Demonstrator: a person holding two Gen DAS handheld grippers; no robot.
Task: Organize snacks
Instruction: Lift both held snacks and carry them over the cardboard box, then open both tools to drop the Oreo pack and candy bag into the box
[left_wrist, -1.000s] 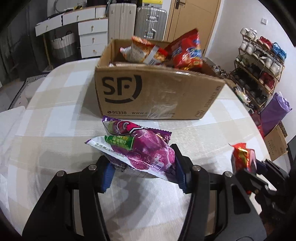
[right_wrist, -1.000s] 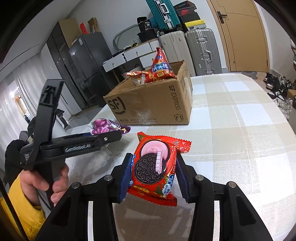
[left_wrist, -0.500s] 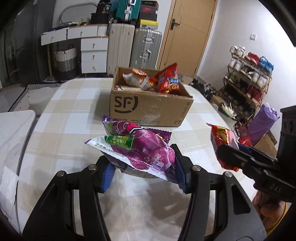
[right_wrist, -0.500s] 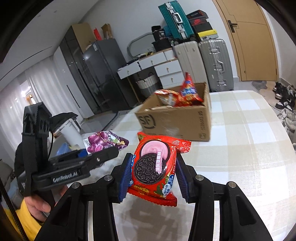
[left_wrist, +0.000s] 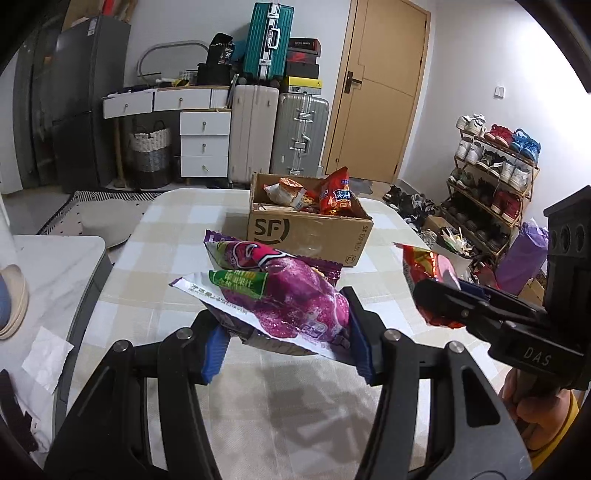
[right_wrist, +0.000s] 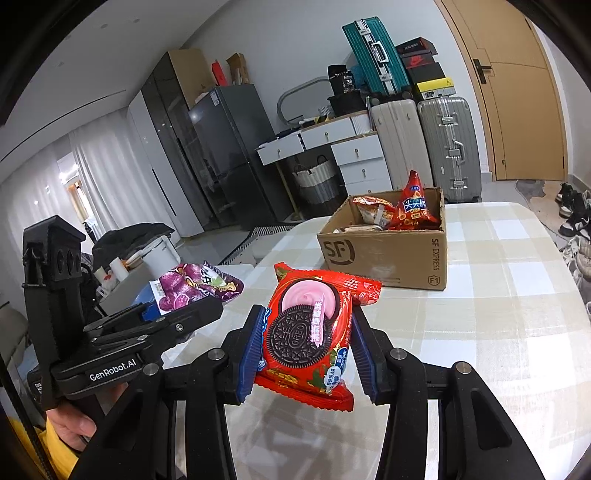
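My left gripper is shut on purple snack packets, held above the checked table. My right gripper is shut on a red Oreo packet, also lifted off the table. An open SF cardboard box stands farther back on the table with several snack bags inside, among them a red bag sticking up. In the right wrist view the box sits ahead to the right, and the left gripper with its purple packets is at the left. The right gripper shows at the right of the left wrist view.
Suitcases, white drawers and a woven basket stand behind the table. A shoe rack lines the right wall. A grey side surface with paper and a plate lies left of the table. A person's hand grips the left handle.
Both grippers have risen and drawn back from the box with their packets still held; the box now looks smaller and farther away. The right gripper has come closer to the left one.
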